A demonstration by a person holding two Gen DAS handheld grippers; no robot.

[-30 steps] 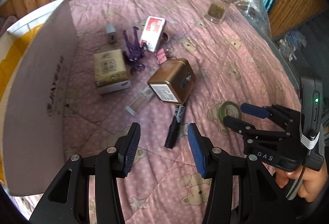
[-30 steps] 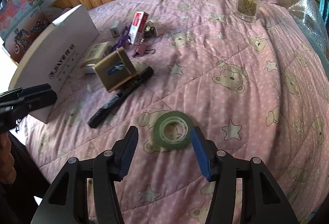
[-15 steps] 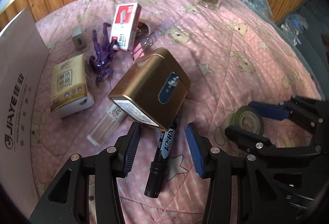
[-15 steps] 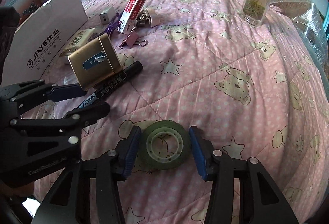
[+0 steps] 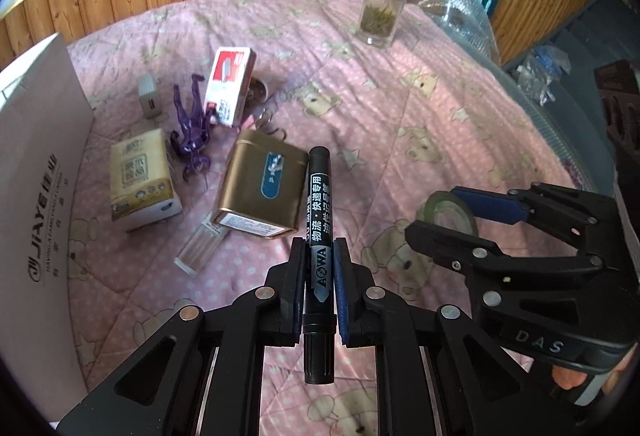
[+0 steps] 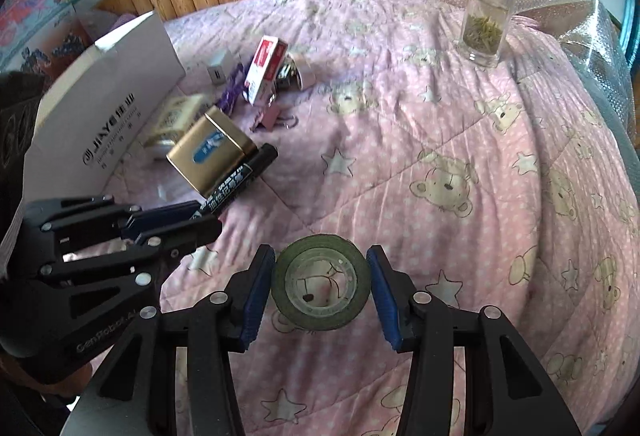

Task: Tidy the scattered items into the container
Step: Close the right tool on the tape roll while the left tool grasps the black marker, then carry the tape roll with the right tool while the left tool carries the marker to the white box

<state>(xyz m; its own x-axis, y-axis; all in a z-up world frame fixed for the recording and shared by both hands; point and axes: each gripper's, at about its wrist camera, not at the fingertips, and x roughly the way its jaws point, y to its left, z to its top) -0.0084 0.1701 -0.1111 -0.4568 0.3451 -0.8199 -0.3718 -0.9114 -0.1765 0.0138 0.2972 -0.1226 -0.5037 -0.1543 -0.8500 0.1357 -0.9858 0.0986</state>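
Bed [image 6: 400, 164]: pink quilt printed with bears, stars and white dots, set against a wood-panelled wall.

Lying on it:
- white box [image 6: 100, 108], upright at the left edge, dark lettering on its side;
- tissue pack [image 5: 140, 180], beside the box;
- gold tin [image 5: 262, 184], flat, blue label upward;
- clear case [image 5: 200, 248], just below the tin;
- purple clip [image 5: 192, 132], between the tissue pack and the red-and-white carton [image 5: 230, 92];
- small grey plug [image 5: 148, 100], near the box;
- pink binder clip [image 6: 270, 120];
- glass jar [image 6: 486, 12], upright, well apart at the far side, dried leaves inside;
- bubble wrap [image 6: 592, 48], at the right edge.
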